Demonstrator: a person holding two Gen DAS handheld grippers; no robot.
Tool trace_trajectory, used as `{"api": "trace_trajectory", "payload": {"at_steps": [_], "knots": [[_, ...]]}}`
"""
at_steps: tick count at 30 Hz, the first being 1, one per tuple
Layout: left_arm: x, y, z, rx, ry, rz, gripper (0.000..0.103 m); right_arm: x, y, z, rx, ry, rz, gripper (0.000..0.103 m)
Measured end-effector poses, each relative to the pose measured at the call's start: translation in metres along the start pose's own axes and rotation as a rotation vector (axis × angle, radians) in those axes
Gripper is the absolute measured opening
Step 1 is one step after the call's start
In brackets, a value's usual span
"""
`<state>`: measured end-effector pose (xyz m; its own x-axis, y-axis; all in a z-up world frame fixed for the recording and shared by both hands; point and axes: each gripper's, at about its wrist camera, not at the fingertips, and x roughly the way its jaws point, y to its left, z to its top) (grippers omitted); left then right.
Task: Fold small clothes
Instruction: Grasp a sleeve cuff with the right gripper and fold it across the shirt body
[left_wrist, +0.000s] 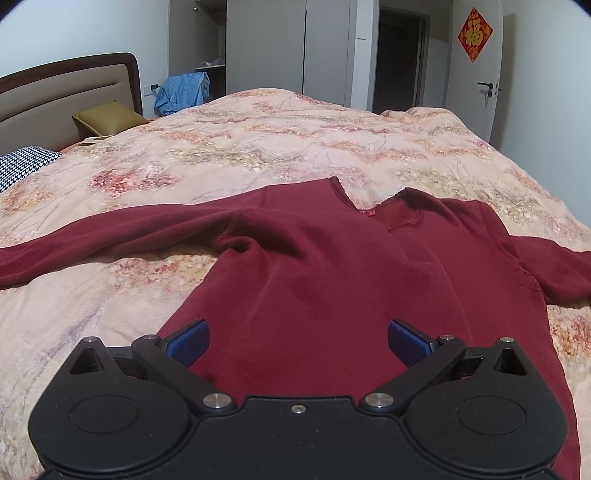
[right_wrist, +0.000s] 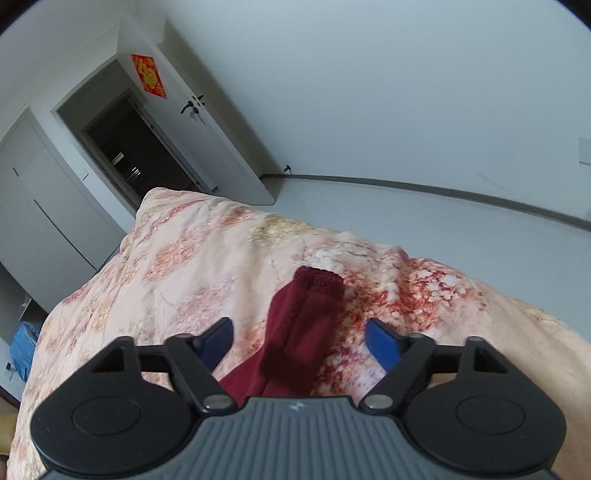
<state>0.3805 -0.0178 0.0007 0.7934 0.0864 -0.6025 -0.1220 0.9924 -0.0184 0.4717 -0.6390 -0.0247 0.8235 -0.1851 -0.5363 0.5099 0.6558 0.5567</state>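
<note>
A dark red long-sleeved top (left_wrist: 317, 273) lies spread on the floral quilt (left_wrist: 240, 147), collar away from me, one sleeve stretched to the left and one to the right. My left gripper (left_wrist: 298, 341) is open, its blue pads either side of the top's lower body, just above the cloth. In the right wrist view the end of a red sleeve (right_wrist: 301, 325) with its cuff lies on the quilt (right_wrist: 192, 266). My right gripper (right_wrist: 299, 341) is open, with the sleeve between its blue pads and not clamped.
A headboard (left_wrist: 66, 88), an olive pillow (left_wrist: 107, 116) and a checked pillow (left_wrist: 22, 160) are at the far left. Blue cloth (left_wrist: 183, 92) hangs by a wardrobe. An open door (right_wrist: 207, 122) and bare floor (right_wrist: 424, 210) lie beyond the bed's edge.
</note>
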Motion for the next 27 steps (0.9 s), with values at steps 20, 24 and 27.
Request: {"api": "trace_trajectory", "payload": {"at_steps": [20, 24, 27], "knots": [[-0.017, -0.004, -0.002, 0.019, -0.005, -0.010, 0.102, -0.080, -0.044, 0.007, 0.075, -0.118, 0.138, 0.006], [-0.012, -0.006, -0.008, 0.043, 0.047, 0.005, 0.102, -0.105, -0.062, 0.003, 0.102, -0.163, 0.147, 0.006], [-0.007, -0.004, -0.014, 0.049, 0.080, 0.011, 0.102, -0.104, -0.075, -0.003, 0.125, -0.147, 0.110, 0.006]]}}
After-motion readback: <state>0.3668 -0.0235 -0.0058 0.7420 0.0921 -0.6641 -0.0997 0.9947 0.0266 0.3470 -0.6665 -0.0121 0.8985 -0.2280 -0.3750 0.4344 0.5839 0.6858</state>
